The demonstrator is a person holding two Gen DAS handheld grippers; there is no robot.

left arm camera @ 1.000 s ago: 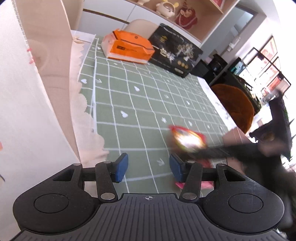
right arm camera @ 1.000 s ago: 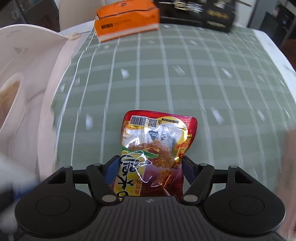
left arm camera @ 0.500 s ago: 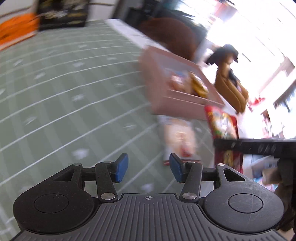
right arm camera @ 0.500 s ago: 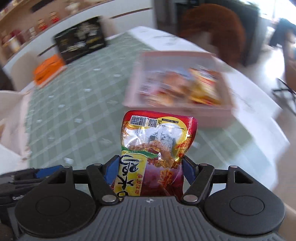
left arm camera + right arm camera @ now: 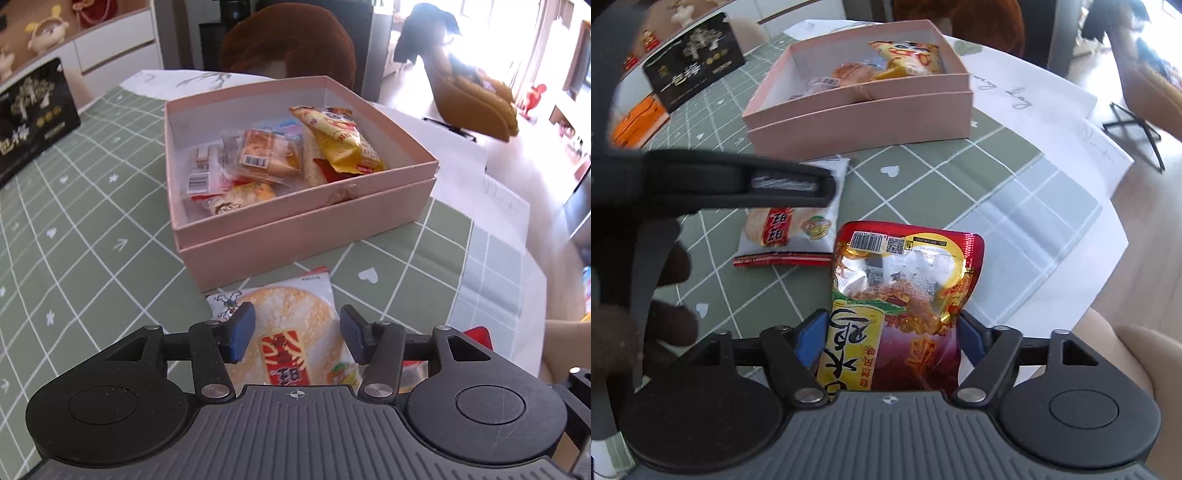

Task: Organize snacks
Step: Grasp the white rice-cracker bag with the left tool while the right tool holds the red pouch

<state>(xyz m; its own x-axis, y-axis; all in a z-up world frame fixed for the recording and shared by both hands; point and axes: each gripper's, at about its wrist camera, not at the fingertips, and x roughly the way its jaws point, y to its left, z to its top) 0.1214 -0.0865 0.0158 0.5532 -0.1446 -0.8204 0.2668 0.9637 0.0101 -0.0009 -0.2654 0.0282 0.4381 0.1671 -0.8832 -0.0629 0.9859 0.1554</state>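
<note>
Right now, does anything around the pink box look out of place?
Yes. A rice cracker packet lies on the tablecloth in front of the pink box, not inside with the other snacks. The red snack bag also remains outside, between the right gripper's opening jaws. Nothing looks spilled or torn.

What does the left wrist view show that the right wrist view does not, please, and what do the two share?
Only the left wrist view shows the left hand-held gripper from behind, its jaws apart above the rice cracker packet.

Only the right wrist view shows the right hand-held gripper, jaws opening with the red snack pouch between them, and an orange box.

Both show the pink box of snacks, the rice cracker packet in front of it, the black box and the green checked tablecloth.
</note>
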